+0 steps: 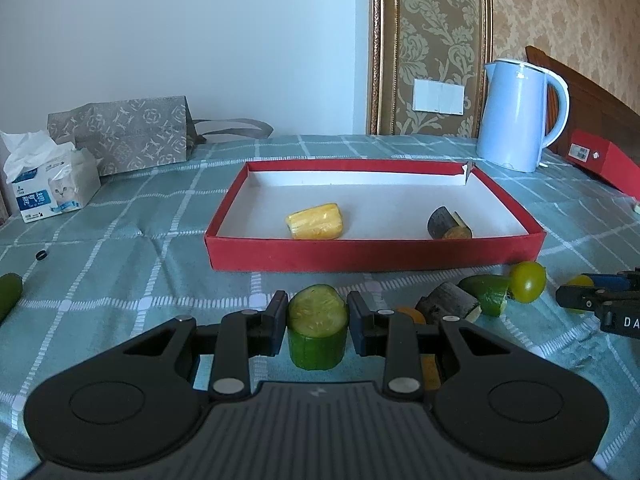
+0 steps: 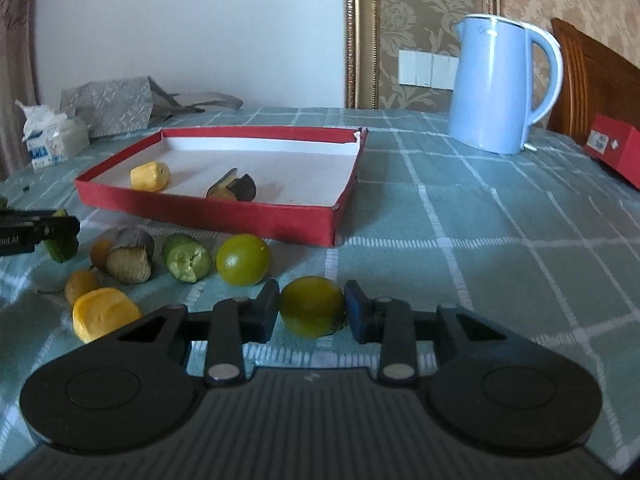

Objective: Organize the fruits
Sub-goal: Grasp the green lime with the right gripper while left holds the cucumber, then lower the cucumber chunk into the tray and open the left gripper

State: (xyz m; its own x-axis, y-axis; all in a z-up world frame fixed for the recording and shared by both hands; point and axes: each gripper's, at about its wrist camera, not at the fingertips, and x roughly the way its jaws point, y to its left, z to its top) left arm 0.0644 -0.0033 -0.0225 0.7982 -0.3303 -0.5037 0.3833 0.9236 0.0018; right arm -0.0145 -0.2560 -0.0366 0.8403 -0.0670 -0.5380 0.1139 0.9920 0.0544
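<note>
A red tray with a white floor holds a yellow corn piece and a dark eggplant piece. My left gripper has its fingers against both sides of an upright cucumber chunk standing on the cloth. My right gripper has its fingers against both sides of a green tomato. Loose pieces lie in front of the tray: a second green tomato, a cucumber end, an eggplant piece and a yellow piece.
A blue kettle stands behind the tray to the right, with a red box beyond it. A tissue pack and a grey paper bag sit back left. A cucumber lies at the left edge.
</note>
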